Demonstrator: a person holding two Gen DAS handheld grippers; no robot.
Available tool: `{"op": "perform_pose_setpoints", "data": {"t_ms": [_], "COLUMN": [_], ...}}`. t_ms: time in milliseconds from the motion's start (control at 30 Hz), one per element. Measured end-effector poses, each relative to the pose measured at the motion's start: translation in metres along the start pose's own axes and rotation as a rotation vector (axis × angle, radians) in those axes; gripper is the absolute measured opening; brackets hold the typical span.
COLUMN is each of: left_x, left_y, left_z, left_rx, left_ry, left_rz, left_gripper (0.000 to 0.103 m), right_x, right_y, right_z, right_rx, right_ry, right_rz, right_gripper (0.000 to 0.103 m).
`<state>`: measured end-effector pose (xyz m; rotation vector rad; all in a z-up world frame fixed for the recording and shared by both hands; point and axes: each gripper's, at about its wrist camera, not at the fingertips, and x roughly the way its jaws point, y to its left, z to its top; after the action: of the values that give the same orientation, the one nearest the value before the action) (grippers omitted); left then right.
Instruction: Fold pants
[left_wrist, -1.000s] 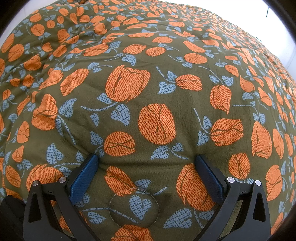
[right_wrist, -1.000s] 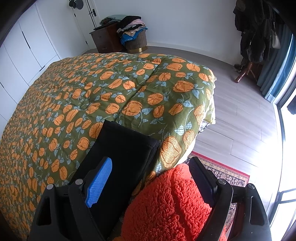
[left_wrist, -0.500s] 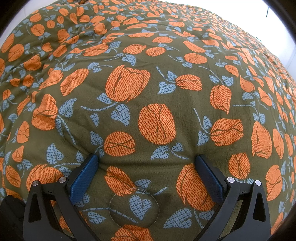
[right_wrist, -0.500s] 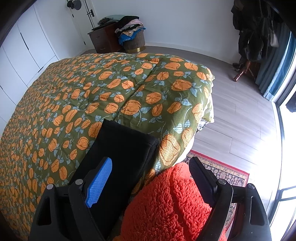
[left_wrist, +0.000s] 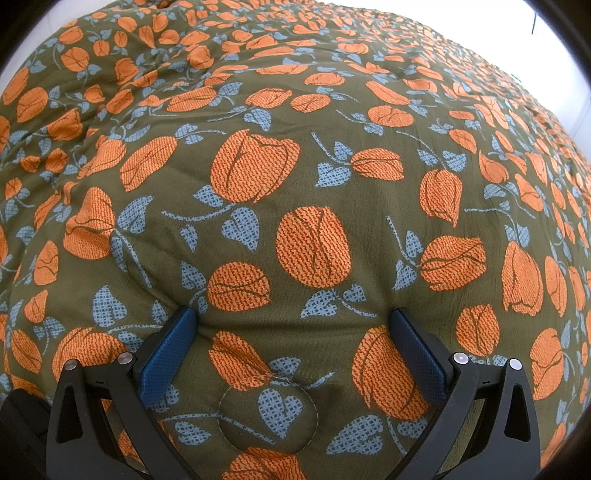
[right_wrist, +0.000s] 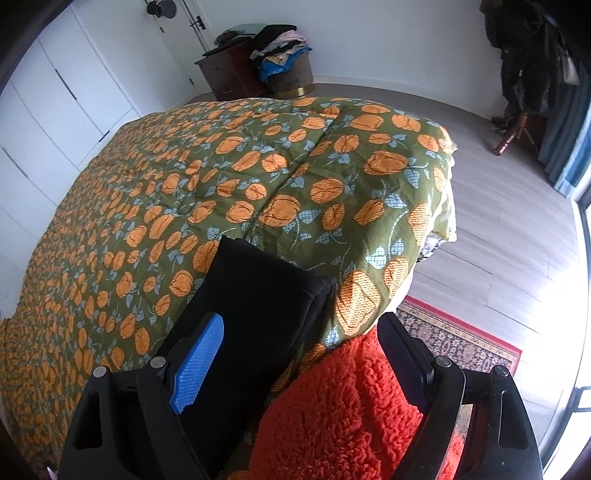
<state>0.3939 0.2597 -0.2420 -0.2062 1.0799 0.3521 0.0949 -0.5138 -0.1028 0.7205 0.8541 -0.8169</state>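
Note:
The black pants (right_wrist: 258, 306) lie folded in a thick stack on the near corner of the bed, seen in the right wrist view. My right gripper (right_wrist: 299, 325) is open, held above the pants' near end, with its left blue pad (right_wrist: 199, 365) over the black cloth. My left gripper (left_wrist: 291, 317) is open and empty, its fingertips resting against the green quilt (left_wrist: 295, 184) with orange flowers. The pants do not show in the left wrist view.
A fuzzy red-orange cloth (right_wrist: 343, 413) sits below my right gripper. A patterned rug (right_wrist: 461, 339) and grey floor lie right of the bed. A dresser (right_wrist: 225, 74) and a laundry basket (right_wrist: 291, 74) stand at the far wall. White wardrobes (right_wrist: 55, 122) are at the left.
My right gripper has drifted slightly, so the bed and room sit a little lower in its view. My left gripper has not moved.

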Motion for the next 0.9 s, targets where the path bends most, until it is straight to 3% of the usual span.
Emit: {"op": "perform_pose_setpoints", "data": {"t_ms": [233, 433, 567, 767, 900], "left_x": [0.000, 0.002, 0.002, 0.006, 0.004], "left_y": [0.000, 0.000, 0.002, -0.002, 0.000], "left_z": [0.000, 0.002, 0.003, 0.006, 0.010], "left_rx": [0.000, 0.000, -0.005, -0.007, -0.028], "left_ry": [0.000, -0.005, -0.008, 0.005, 0.002], "left_rz": [0.000, 0.002, -0.003, 0.007, -0.027], "left_gripper": [0.103, 0.103, 0.103, 0.103, 0.103], "right_x": [-0.008, -0.010, 0.001, 0.029, 0.053], "right_y": [-0.019, -0.076, -0.103, -0.078, -0.058], "right_z": [0.002, 0.014, 0.032, 0.061, 0.068], "right_rx": [-0.043, 0.043, 0.065, -0.050, -0.074], "right_ry": [-0.021, -0.010, 0.028, 0.096, 0.197], "right_rz": [0.120, 0.225, 0.351, 0.483, 0.580], "right_gripper": [0.085, 0.085, 0.085, 0.085, 0.085]}}
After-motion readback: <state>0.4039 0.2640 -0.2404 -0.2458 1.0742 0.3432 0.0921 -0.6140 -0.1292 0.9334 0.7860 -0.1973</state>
